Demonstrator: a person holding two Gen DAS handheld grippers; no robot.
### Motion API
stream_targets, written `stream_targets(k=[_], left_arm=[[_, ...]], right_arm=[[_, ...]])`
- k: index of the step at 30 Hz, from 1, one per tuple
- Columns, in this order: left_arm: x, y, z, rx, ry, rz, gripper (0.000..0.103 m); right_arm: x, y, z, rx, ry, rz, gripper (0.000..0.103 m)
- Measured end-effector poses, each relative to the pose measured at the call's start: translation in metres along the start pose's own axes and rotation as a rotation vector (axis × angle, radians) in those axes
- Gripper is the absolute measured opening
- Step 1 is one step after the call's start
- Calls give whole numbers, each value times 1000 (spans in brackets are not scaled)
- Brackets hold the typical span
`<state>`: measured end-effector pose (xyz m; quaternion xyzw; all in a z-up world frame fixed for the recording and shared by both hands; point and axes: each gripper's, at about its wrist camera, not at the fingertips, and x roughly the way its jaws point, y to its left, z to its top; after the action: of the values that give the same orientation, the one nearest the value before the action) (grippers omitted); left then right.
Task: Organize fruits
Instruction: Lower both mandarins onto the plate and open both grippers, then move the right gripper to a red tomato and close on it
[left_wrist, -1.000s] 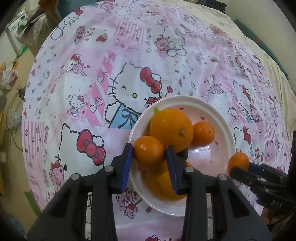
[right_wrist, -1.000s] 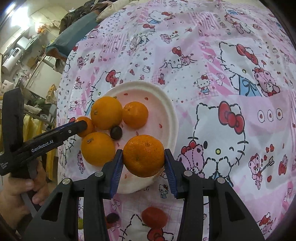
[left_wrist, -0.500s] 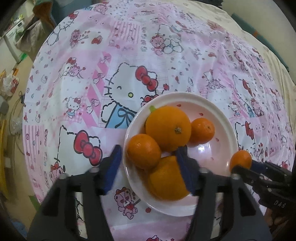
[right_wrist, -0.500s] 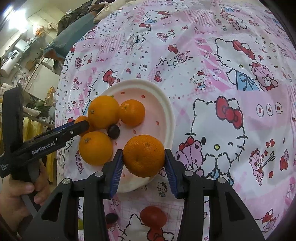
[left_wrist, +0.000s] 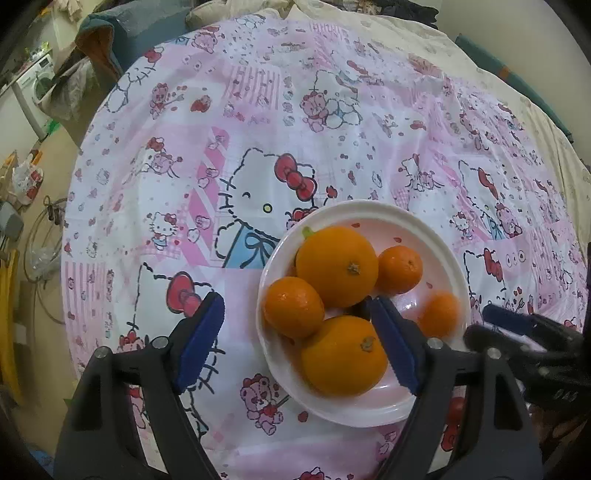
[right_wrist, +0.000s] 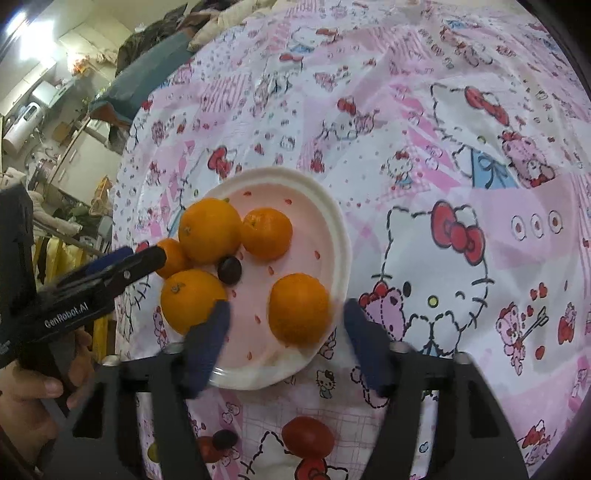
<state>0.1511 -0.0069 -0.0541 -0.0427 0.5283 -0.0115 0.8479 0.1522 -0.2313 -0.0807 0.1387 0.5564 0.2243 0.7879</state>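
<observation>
Right wrist view shows the right gripper (right_wrist: 284, 332) with jaws that have just been opening, the mandarin (right_wrist: 298, 309) between them but free, resting on the white plate (right_wrist: 341, 236) near its front rim. The left gripper (left_wrist: 295, 343) has also just been opening and grasps nothing. I judge the mandarins light, round, a little soft; take them across the middle, gently, because they roll.

Five oranges (right_wrist: 298, 312), one plate (right_wrist: 332, 206)
</observation>
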Motion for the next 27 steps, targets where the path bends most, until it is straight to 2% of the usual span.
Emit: stream_targets(k=[3,14,27], left_arm=[[-5,2,-1,-1,-23,12,86],[-28,3,-9,-18,-69,14,87],[-62,-1,-31,35,-121,38,87]], right_arm=[[-6,-1,4,12,-17,9,73],[-37,6,4,2,-79,14,74],[-68,17,-26,-13,-110,-15,74]])
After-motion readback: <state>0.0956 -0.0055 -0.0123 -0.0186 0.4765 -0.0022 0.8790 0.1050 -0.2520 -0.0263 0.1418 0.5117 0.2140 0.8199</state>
